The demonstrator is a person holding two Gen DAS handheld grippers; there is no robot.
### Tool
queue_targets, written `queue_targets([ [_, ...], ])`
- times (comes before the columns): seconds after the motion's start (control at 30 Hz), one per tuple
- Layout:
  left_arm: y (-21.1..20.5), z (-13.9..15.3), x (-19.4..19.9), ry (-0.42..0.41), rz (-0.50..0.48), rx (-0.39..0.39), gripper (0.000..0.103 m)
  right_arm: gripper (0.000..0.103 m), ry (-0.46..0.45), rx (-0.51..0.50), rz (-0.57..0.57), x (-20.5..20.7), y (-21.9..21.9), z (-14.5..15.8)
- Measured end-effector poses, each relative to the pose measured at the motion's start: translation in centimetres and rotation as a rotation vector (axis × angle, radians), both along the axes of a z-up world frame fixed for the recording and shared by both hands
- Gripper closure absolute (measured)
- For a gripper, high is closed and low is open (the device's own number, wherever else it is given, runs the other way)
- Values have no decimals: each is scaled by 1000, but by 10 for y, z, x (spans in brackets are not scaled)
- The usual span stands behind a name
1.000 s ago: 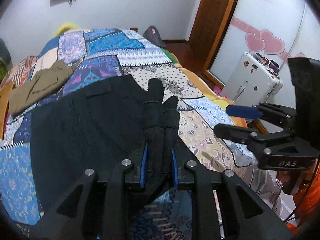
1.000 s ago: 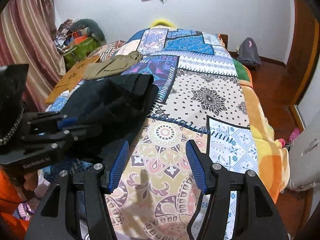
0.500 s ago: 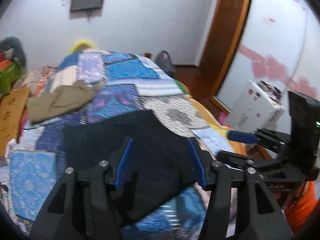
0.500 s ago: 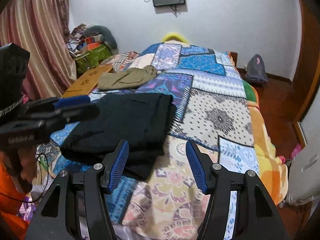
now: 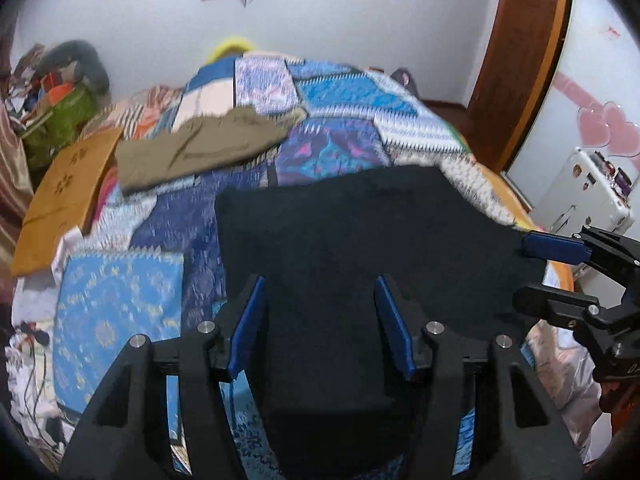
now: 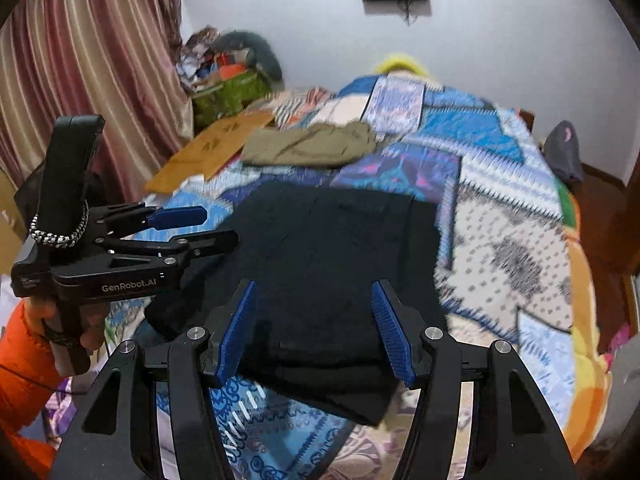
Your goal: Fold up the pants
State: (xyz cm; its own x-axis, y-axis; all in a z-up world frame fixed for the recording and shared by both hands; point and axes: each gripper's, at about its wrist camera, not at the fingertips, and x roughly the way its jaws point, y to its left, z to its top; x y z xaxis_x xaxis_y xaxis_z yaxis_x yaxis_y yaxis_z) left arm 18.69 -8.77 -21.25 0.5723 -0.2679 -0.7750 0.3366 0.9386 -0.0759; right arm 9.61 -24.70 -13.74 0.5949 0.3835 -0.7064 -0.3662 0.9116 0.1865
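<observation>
Black pants (image 5: 352, 248) lie folded in a flat rectangle on the patchwork bed cover near the bed's foot, also in the right wrist view (image 6: 340, 248). My left gripper (image 5: 320, 324) is open and empty, held above the pants' near edge. My right gripper (image 6: 314, 326) is open and empty, also above the near edge. Each gripper shows in the other's view: the right gripper (image 5: 560, 272) at the far right, the left gripper (image 6: 180, 228) at the left, both with jaws apart.
Olive-brown pants (image 5: 196, 148) lie folded farther up the bed. A brown cardboard sheet (image 5: 68, 184) lies at the bed's left edge. A white case (image 5: 588, 188) stands on the floor at the right. Curtains (image 6: 88, 60) and a cluttered green bag (image 6: 228, 92) are at the left.
My left gripper let go of the black pants and opened. Both grippers pulled back and up, and the pants now lie flat on the bed.
</observation>
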Motion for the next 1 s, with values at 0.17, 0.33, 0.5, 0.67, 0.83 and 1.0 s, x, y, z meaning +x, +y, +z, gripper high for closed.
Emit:
queue_targets([
  [0.17,4,-22,-8,22,-11,33,43,47,66,-19,6,-2,-1,-27],
  [0.33,31,-17,-6,21,5,67,39,47,66,-10,2,-10,-3,-24],
  [0.5,61,-23,-6,53,66,51,38,47,50,-6,5,-11,-3,-29],
  [0.67,61,-33,-10,86,107,31,38,50,37,-18,26,-4,-9,-34],
  [0.83,46,-33,-12,105,142,47,38,47,26,4,27,2,-22,-37],
  [1.0,21,-27,-15,101,134,88,38,45,35,34,6,16,-44,-42],
])
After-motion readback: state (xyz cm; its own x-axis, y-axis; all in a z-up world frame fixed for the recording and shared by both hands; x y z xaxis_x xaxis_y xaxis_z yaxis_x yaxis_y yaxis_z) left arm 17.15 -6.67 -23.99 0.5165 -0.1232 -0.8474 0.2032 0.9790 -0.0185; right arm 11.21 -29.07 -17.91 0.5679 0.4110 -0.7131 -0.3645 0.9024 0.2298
